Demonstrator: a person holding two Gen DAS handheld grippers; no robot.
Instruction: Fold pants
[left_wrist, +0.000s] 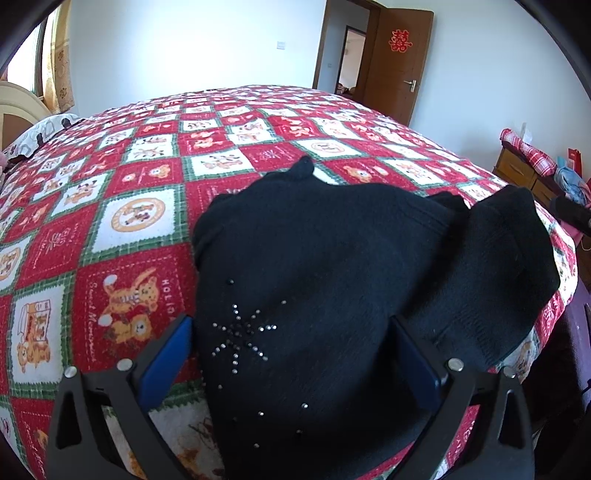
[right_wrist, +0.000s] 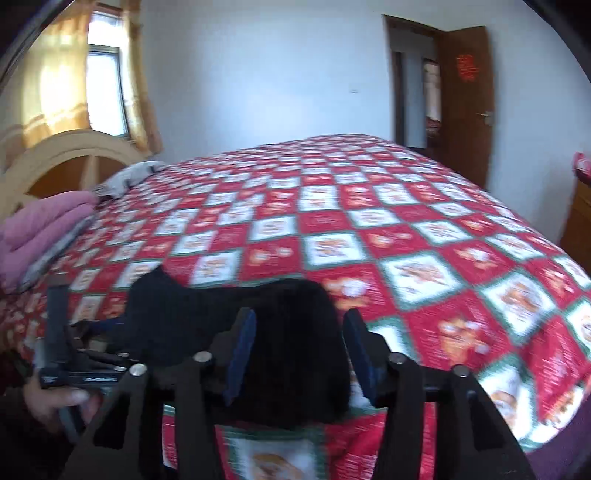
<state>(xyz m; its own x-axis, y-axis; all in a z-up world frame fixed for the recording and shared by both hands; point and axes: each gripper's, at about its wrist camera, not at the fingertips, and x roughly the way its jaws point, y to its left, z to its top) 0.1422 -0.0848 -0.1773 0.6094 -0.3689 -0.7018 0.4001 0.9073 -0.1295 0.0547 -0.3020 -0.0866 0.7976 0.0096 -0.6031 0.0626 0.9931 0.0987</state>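
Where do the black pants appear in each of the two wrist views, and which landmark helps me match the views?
Left wrist view: the black pants fill the lower centre and right, between the open jaws.
Right wrist view: the black pants lie low, left of centre, between the open jaws; blurred.
Shared landmark: the brown door with a red sign.

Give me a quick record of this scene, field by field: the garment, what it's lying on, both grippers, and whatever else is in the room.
garment: black pants, bunched, with a rhinestone star
surface: bed with red, white and green bear-print quilt
left gripper: open, fingers either side of the pants
right gripper: open, black fabric between its fingers; view blurred
background: brown door standing open, window with curtains, pink bedding
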